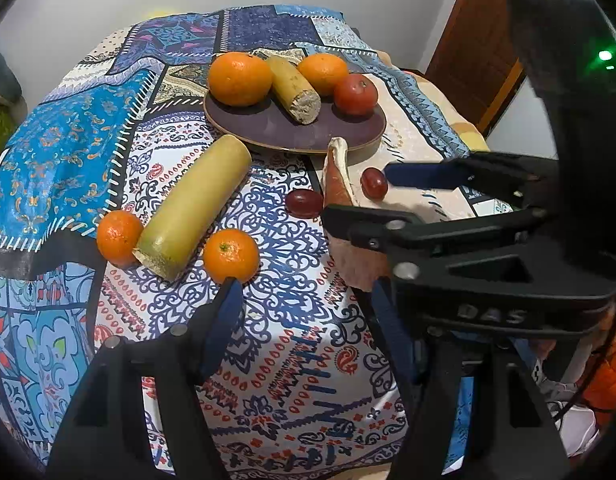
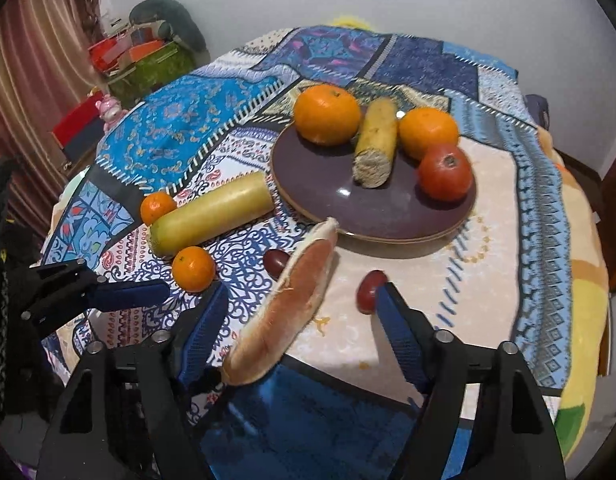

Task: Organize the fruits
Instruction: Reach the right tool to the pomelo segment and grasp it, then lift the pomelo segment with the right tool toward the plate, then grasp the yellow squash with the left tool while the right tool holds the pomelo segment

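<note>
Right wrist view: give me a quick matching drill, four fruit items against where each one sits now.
1. tomato
2. long cane piece
3. bread roll
4. dark grape

A. on the cloth, between two small oranges
B. by the right gripper's right fingertip
C. on the purple plate
D. lying between the open right fingers

Pairs: 1-C, 2-A, 3-D, 4-B
</note>
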`<action>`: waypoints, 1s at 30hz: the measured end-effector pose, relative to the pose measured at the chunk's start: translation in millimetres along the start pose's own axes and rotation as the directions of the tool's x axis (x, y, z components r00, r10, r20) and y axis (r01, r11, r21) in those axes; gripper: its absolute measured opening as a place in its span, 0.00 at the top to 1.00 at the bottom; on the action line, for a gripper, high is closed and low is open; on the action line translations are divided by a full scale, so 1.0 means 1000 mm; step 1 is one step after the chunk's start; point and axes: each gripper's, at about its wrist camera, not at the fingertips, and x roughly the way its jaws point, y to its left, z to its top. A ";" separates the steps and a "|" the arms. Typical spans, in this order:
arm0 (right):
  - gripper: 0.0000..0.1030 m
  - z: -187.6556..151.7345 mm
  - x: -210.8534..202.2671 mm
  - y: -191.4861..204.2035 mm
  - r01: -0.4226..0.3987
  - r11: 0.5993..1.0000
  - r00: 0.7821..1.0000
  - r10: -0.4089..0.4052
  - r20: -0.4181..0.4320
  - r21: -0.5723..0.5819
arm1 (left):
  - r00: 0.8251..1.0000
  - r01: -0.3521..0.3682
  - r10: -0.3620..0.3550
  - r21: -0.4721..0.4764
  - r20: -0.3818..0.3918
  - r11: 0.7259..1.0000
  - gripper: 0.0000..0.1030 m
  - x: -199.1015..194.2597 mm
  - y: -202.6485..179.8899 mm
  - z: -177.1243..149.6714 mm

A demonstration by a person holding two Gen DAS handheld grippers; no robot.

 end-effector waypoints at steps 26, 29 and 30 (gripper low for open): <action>0.69 -0.003 0.027 -0.016 -0.125 0.990 0.990 0.128 -0.058 0.066 | 0.994 -0.107 0.107 -0.002 -0.035 0.994 0.46 0.034 0.057 0.063; 0.68 -0.005 0.027 -0.016 -0.132 0.989 0.989 0.136 -0.065 0.065 | 0.991 -0.117 0.118 0.013 -0.061 0.993 0.48 0.049 0.057 0.068; 0.68 -0.005 0.027 -0.015 -0.130 0.990 0.989 0.134 -0.067 0.061 | 0.991 -0.118 0.119 0.012 -0.067 0.993 0.48 0.053 0.058 0.069</action>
